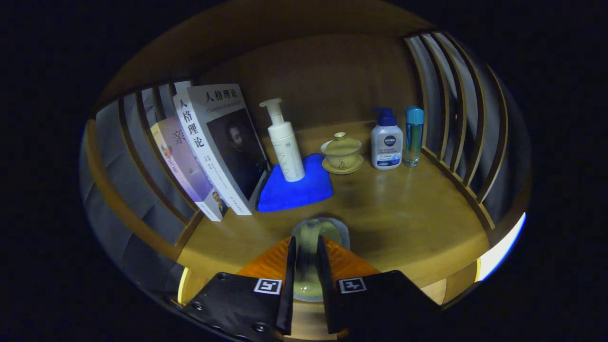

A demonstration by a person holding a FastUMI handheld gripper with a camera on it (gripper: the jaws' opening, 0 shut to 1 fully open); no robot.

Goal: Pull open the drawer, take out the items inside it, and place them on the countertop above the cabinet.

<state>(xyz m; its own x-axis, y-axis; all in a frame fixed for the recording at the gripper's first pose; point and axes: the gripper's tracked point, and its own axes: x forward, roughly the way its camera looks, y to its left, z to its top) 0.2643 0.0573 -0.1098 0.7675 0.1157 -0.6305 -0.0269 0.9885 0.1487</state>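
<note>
1. Slats wall the left side of the wooden bench, with grey cloth behind them.
2. Two books stand against those slats, tilted back to the left; the nearer one has a dark portrait on its cover, and the one behind it is pale.
3. A blue cloth lies folded just right of the books, its left edge touching the nearer book's lower corner.
4. A white pump bottle stands upright on the back part of the cloth.
5. The gripper is near the bench's front edge. Its fingers are clamped on a pale greenish, see-through bottle, one finger pressing on each side. The bottle's far end shows just beyond the fingertips, over the bench. I cannot tell whether it touches the wood.
6. A lidded tea bowl sits on its saucer right of the cloth, apart from it.
7. A white bottle with a dark blue pump stands near the bowl, on its right.
8. A slim blue bottle stands just beside the white one, close to the slats on the right.
</note>
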